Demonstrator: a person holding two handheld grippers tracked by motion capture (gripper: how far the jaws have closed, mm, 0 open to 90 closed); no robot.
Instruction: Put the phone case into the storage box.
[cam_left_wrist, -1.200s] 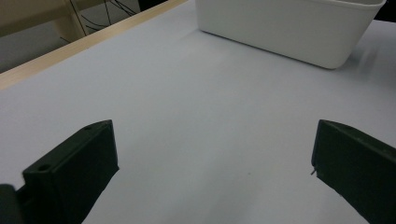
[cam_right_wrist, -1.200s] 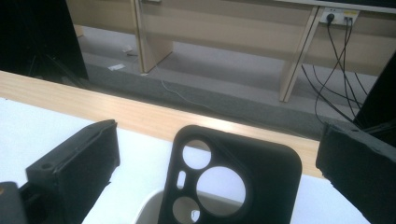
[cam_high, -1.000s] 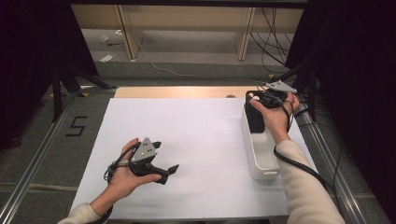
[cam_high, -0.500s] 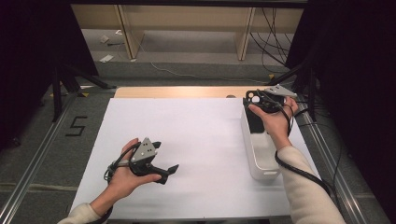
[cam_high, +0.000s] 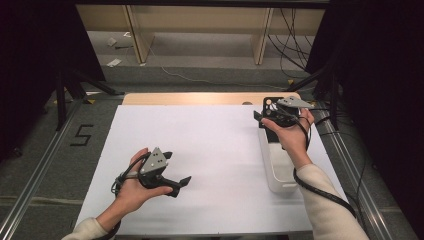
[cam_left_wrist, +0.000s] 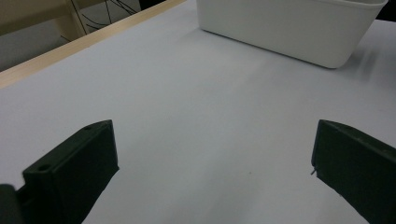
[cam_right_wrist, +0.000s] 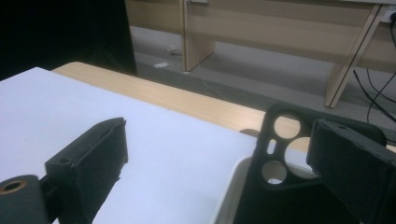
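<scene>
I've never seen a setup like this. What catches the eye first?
A black phone case with round camera holes stands at the far end of a white bin on the table's right side, by the right gripper. The left gripper rests open on the white sheet.

Even overhead light falls on the white table (cam_high: 215, 145); the surroundings are dark. Close-up jaws look soft, shadows faint.
</scene>
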